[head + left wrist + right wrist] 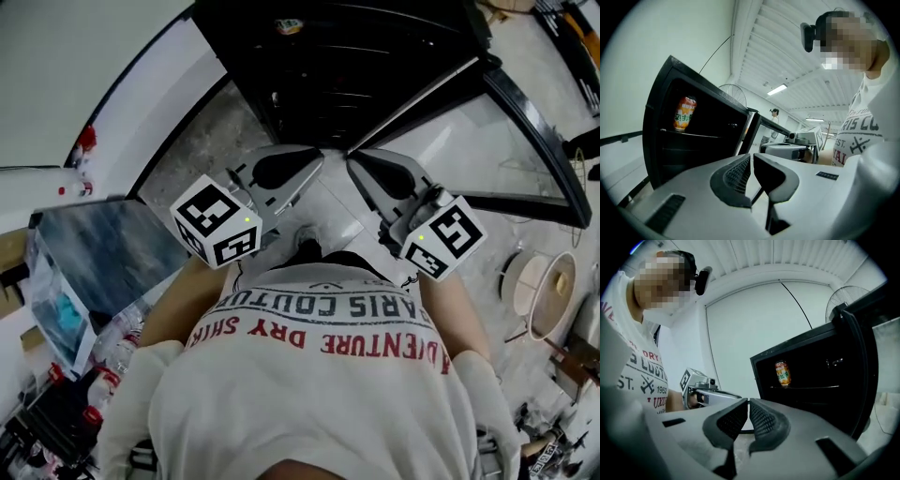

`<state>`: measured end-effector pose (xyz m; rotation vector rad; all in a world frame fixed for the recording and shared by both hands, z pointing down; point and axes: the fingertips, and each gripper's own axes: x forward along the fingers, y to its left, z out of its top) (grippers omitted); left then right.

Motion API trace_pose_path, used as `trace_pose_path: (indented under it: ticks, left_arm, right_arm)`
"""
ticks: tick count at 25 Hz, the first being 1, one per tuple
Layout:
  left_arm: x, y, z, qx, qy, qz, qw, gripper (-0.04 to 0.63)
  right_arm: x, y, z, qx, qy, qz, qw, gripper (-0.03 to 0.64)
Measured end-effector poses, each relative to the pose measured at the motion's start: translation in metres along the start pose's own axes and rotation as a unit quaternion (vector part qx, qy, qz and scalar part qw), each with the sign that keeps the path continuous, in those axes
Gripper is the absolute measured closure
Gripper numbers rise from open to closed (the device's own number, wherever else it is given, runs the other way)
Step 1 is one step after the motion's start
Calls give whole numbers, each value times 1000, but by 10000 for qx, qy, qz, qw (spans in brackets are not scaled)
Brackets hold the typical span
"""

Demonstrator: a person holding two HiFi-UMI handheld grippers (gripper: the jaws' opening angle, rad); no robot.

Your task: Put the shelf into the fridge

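Your left tool [751,158] is pale grey with black ribbed pads, and your right tool [748,401] matches it. Each carries a cube [217,222] patterned with black-and-white square markers. The fridge [356,66] is black inside and out. The can [684,113] in it is orange with a pale band. Your T-shirt [319,384] is white with red and dark lettering. The floor [202,141] is speckled grey.

fridge [375,66] top cut off by the frame; can [684,113] label unreadable
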<state>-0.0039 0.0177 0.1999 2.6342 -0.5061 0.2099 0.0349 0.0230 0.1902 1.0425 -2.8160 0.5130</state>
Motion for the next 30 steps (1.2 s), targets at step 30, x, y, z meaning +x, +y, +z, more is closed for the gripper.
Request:
trace_pose_path:
  ticks: [30]
  left_arm:
    - [-6, -7, 7, -28, -141, 150, 9998, 551]
  right_arm:
    - [-12, -4, 5, 42, -215, -159, 9996, 592]
